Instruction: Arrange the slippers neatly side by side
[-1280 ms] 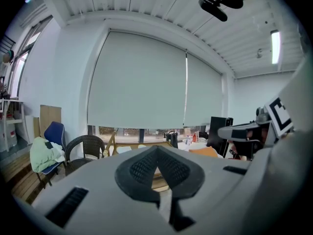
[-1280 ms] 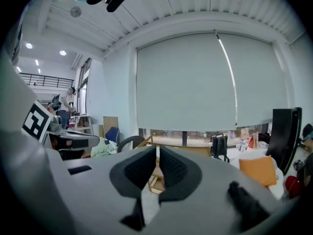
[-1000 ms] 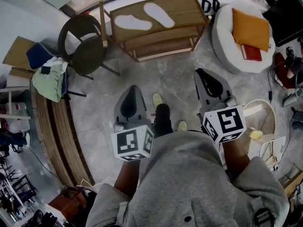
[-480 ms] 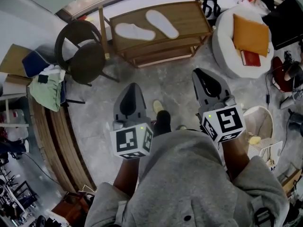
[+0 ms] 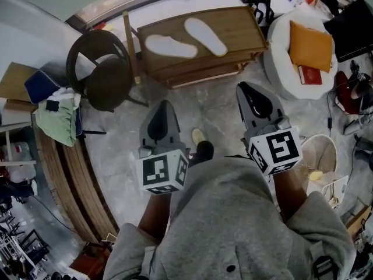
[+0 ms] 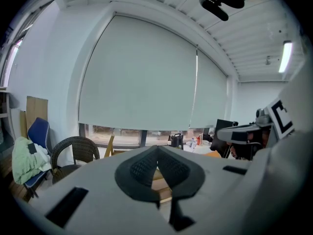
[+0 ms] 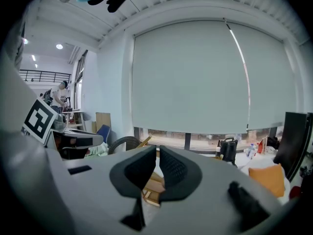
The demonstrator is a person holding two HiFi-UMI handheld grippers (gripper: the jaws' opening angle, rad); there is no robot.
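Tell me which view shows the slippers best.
The head view: from above it shows both white slippers whole, lying apart and at an angle to each other on the wooden rack. The left and right gripper views catch only bits of the rack past their shut jaws; no slipper shows there.

The head view looks steeply down from above the person, with the left gripper [image 5: 163, 107] and right gripper [image 5: 245, 88] close below it. Each gripper view sits just behind its own jaws and faces level toward the window blind [image 6: 146, 72]. All three views share the wicker chair [image 5: 99, 69] and the wooden bench [image 5: 239, 31].
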